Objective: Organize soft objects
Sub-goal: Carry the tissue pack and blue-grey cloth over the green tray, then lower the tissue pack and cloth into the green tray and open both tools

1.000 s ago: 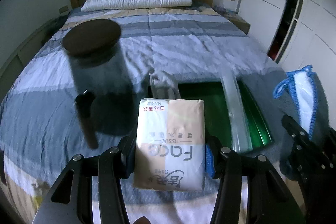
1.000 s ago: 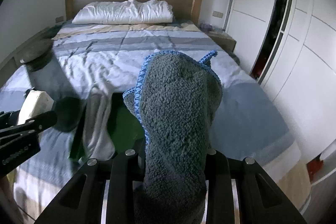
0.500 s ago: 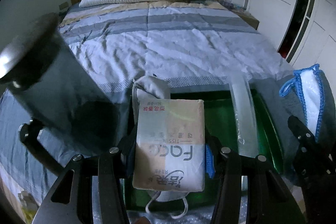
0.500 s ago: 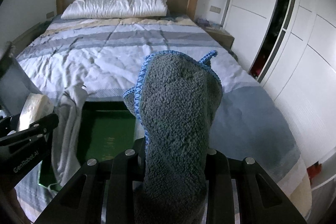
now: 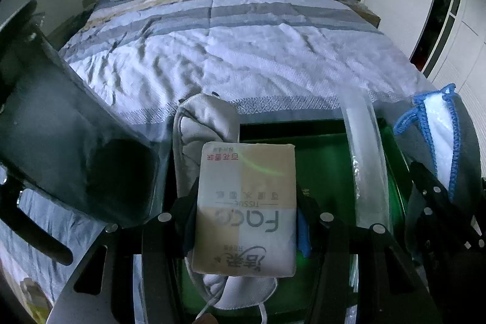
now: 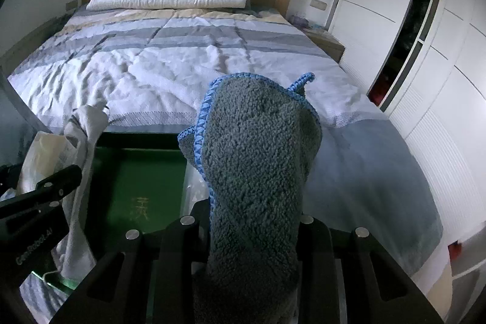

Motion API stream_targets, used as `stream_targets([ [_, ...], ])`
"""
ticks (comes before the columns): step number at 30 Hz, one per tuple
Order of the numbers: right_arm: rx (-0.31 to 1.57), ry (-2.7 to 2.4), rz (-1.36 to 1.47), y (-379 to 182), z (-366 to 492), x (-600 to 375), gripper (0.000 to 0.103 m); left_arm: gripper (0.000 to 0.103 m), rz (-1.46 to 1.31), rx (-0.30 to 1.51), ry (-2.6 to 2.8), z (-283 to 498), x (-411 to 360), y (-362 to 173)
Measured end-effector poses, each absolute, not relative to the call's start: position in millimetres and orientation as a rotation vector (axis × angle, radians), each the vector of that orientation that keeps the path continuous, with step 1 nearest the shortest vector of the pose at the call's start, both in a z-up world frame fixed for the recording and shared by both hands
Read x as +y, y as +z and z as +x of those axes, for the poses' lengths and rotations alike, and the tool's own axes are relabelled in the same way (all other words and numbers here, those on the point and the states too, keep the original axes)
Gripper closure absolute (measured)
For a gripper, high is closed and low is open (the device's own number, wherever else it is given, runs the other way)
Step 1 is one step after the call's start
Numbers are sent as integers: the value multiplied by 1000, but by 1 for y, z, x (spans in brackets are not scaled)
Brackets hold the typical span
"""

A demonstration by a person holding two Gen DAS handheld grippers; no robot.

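We are squeezing a tissue pack (image 5: 246, 208) tight in our left claw (image 5: 246, 220). Right under and ahead of that claw, a green box (image 5: 328, 166) is sitting on the bed (image 5: 243, 50), with a gray cloth (image 5: 206, 123) hanging over its left side, just in front of the pack. A clear bag (image 5: 367, 166) is lying along the box on the claw's right. Our right claw (image 6: 252, 233) is pinching a fluffy gray towel (image 6: 258, 157) with a blue edge, sticking up in front of it, beside the box's right edge.
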State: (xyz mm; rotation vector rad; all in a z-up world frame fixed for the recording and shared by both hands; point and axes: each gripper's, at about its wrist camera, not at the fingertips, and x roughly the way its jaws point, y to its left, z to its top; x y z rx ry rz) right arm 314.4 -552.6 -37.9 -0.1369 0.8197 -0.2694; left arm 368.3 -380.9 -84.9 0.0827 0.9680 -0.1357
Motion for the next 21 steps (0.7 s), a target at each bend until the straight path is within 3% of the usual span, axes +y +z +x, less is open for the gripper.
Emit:
stream_targets([
  [21, 863, -238, -142, -54, 329, -561, 73, 57, 106, 990, -105, 373, -386, -100],
])
